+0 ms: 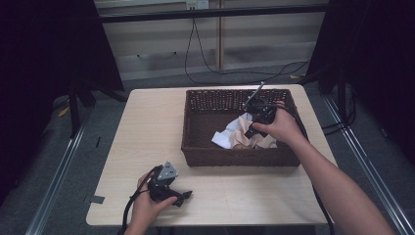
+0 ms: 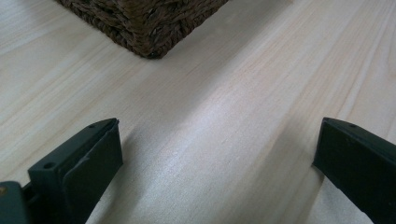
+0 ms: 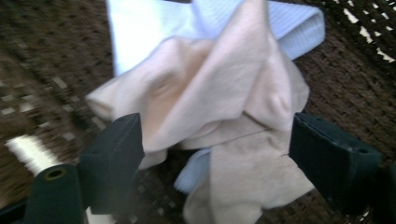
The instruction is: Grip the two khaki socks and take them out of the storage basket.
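Dark room, pale wood table (image 1: 147, 137) | wicker basket (image 1: 235, 156) holds cloths (image 3: 224, 107) | left claw (image 2: 219, 158) wide | right claw (image 3: 215, 149) wide over cloths

One worktop (image 1: 147, 137) carries one wicker basket (image 1: 235, 156), which holds two cloths, one beige (image 3: 233, 93) and one white (image 3: 140, 28).

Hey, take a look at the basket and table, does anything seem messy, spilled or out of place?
Only the cloths: a beige cloth and a white cloth lie crumpled together in the wicker basket, not folded. Nothing has spilled onto the table, and the basket sits level and looks undamaged.
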`<state>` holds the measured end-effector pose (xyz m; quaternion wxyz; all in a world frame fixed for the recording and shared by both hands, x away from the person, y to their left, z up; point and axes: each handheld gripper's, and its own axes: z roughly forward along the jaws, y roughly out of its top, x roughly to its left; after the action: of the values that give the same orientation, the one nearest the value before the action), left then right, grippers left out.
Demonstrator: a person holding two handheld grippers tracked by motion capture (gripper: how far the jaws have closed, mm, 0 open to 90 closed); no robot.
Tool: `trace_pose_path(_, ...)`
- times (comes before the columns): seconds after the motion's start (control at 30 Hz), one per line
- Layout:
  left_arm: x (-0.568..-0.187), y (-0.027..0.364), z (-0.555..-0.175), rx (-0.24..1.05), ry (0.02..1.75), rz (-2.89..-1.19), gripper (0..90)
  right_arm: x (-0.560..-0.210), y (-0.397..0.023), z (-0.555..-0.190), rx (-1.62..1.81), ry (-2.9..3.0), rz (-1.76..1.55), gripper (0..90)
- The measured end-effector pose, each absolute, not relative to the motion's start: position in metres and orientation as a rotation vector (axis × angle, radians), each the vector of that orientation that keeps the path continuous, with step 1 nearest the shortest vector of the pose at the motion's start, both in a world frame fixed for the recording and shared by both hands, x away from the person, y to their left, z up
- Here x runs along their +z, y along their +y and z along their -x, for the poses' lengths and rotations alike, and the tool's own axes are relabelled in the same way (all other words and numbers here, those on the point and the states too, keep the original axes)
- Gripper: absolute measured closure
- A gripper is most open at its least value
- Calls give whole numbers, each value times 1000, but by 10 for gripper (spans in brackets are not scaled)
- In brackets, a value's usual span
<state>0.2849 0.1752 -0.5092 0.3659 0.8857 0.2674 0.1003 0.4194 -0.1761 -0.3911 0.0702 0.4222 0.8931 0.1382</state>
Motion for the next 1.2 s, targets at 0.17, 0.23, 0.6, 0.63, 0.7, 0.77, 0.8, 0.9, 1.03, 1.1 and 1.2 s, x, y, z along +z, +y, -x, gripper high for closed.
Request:
trace_pose_path(0.17,-510,175,-285,256,687,-2272,4,-403,-175,-429,386,2694,-1295,231)
trace_pose_path(0.23,-509,175,-285,259,688,-2277,5,-405,-174,-433,399,2698,-1320,243)
trace_pose_path(0.6,-509,175,-285,262,690,-2276,5,-414,-169,-439,398,2721,-1347,787)
trace_pose_path(0.63,-509,175,-285,260,690,-2276,5,-412,-168,-439,380,2736,-1347,867)
trace_pose_path(0.7,-509,175,-285,261,690,-2275,4,-409,-171,-439,366,2753,-1358,877)
trace_pose_path(0.77,-509,175,-285,260,691,-2276,5,-407,-174,-439,365,2754,-1361,880)
trace_pose_path(0.8,-509,175,-285,261,689,-2276,4,-403,-177,-439,366,2752,-1377,881)
trace_pose_path(0.9,-509,175,-285,259,690,-2277,5,-381,-187,-436,376,2739,-1371,884)
trace_pose_path(1.03,-509,175,-285,253,692,-2274,4,-355,-192,-432,375,2752,-1341,885)
trace_pose_path(1.1,-509,175,-285,254,692,-2274,5,-343,-193,-430,380,2756,-1317,885)
trace_pose_path(1.2,-509,175,-285,257,690,-2280,4,-331,-194,-427,407,2751,-1326,885)
